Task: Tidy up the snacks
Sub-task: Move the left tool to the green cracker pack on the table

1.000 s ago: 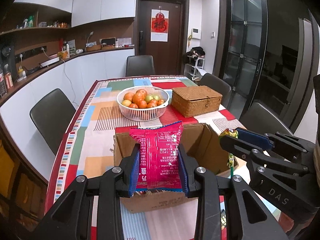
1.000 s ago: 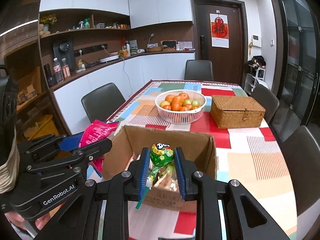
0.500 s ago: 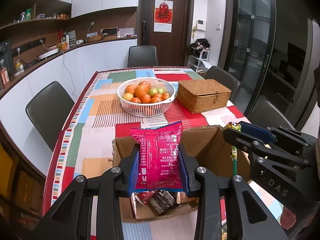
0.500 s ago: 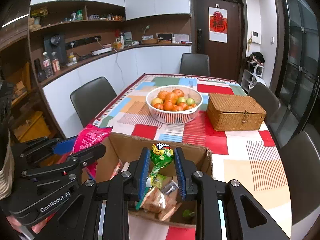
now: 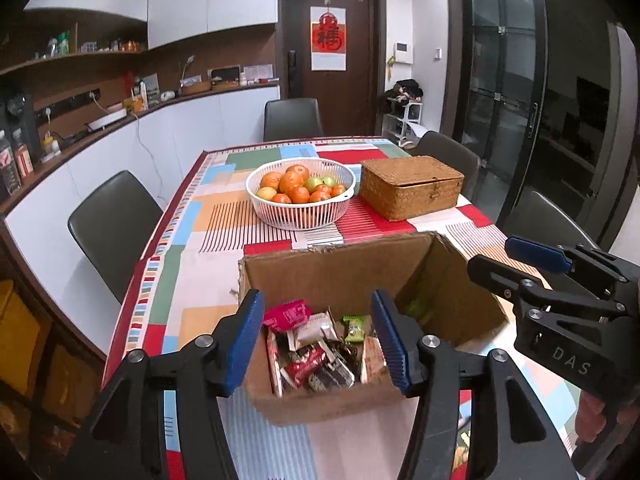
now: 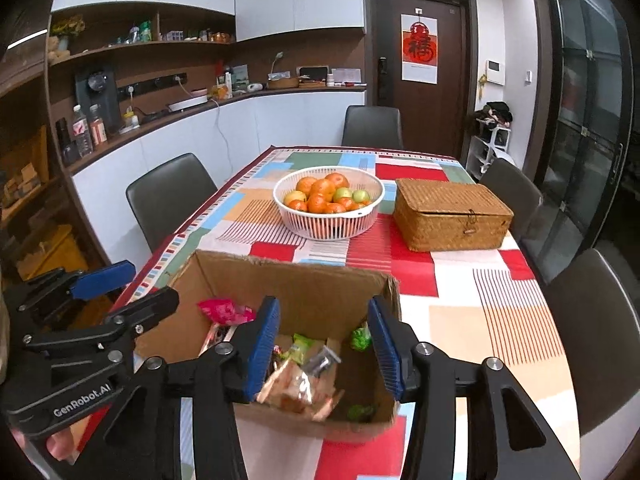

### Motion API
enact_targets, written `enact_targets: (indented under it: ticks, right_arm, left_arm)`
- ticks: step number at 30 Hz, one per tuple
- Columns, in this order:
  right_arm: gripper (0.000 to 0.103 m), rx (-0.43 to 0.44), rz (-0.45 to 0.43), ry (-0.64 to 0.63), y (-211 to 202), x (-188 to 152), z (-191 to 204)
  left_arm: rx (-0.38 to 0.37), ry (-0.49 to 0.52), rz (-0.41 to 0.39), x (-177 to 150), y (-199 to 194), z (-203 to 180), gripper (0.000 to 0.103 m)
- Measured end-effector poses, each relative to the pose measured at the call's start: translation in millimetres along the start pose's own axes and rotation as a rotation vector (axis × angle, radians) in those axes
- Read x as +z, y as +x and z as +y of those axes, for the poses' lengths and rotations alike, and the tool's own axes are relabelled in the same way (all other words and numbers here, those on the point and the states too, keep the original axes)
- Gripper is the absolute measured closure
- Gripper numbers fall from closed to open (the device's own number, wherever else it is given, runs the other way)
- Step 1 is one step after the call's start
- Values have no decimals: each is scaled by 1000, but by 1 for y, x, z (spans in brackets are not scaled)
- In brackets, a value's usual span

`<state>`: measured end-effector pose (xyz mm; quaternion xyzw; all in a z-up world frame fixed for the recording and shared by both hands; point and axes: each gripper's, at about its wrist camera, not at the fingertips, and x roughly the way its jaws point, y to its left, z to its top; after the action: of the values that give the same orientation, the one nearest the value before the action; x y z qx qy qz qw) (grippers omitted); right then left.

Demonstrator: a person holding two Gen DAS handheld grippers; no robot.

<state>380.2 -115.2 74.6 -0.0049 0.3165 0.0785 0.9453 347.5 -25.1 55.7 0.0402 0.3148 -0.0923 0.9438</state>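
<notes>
1. A second ago the left gripper [image 5: 318,338] clamped a pink-red snack packet [image 5: 286,314] above the cardboard box [image 5: 340,268]; that packet now lies inside the box, at its left side, among the other snacks.
2. The right gripper [image 6: 324,344] then pinched a green-wrapped lollipop [image 6: 361,338]; a green wrapper now lies in the box near its right wall, blurred.
3. Both pairs of jaws have just been opening, and nothing sits between either pair now.
4. Counted: one cardboard box, two grippers, one white fruit basket [image 5: 301,216], one lidded wicker box [image 5: 412,188], and four dark chairs seen around the table [image 5: 192,240].
5. The snacks in the box overlap too much to count; red, dark, white and green wrappers show.
6. The left gripper is released, its blue pads spread partway over the box's near-left part, touching nothing.
7. The right gripper is likewise released and empty, over the box's near-right part.
8. The fruit basket and wicker box stand beyond the cardboard box, well apart from it.
</notes>
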Motion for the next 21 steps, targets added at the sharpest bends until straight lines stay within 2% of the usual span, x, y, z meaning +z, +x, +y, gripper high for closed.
enact_targets:
  ticks: [5, 11, 16, 21]
  right_arm:
    - [48, -17, -16, 3, -27, -23, -2]
    - [41, -28, -3, 27, -62, -61, -10]
    - [39, -66, 16, 59, -81, -91, -26]
    - [36, -106, 70, 105, -88, -123, -44]
  left_arm:
    - [-13, 55, -32, -19, -29, -18, 41]
    - [-60, 123, -35, -41, -48, -46, 34]
    - [-104, 174, -10, -65, -48, -71, 29]
    - [-185, 191, 57, -94, -39, -90, 29]
